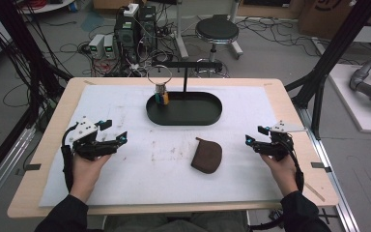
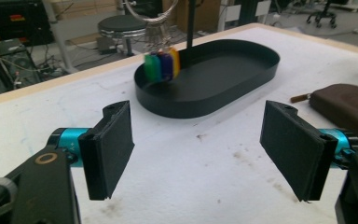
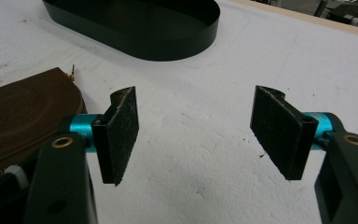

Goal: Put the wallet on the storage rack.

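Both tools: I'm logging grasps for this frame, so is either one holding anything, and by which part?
Nothing is held. The left tool and the right tool both stand open over bare table cover; the brown pouch lies untouched between them.

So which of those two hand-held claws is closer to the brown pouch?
The right gripper: the brown pouch lies nearer it; the left gripper sits farther across the table.

Soft, even overhead light is falling on the worktop [image 1: 125, 169]; shadows are lying faint, and the dangling tags [image 2: 162, 66] are blurring.
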`<state>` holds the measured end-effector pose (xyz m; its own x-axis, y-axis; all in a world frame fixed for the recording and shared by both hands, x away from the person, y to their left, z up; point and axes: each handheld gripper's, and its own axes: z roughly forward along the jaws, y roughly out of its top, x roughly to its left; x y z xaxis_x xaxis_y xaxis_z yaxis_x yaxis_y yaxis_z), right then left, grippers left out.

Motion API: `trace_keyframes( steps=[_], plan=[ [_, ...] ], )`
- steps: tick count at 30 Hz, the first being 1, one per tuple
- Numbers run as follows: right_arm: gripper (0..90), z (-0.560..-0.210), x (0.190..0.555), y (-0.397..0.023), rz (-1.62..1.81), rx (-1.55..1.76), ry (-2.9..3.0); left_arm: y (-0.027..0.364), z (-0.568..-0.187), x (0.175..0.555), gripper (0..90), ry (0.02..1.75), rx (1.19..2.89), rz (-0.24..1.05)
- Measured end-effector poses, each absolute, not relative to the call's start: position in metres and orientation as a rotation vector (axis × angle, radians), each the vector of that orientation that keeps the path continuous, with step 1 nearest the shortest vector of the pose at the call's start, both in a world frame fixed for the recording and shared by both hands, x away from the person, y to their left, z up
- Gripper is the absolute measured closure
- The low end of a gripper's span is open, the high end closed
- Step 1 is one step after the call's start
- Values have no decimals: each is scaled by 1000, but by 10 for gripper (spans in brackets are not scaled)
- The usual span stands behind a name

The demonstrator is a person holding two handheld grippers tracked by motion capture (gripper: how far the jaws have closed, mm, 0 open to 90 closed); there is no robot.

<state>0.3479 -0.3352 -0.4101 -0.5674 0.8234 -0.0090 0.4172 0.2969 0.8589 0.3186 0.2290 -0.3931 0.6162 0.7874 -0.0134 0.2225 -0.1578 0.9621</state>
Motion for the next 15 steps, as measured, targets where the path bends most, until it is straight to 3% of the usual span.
trace_keyframes(
  steps=[15],
  plan=[
    [326, -413, 350, -316, 1256, 1082, 2177, 202, -398, 320, 278, 788, 1755, 565]
  ],
)
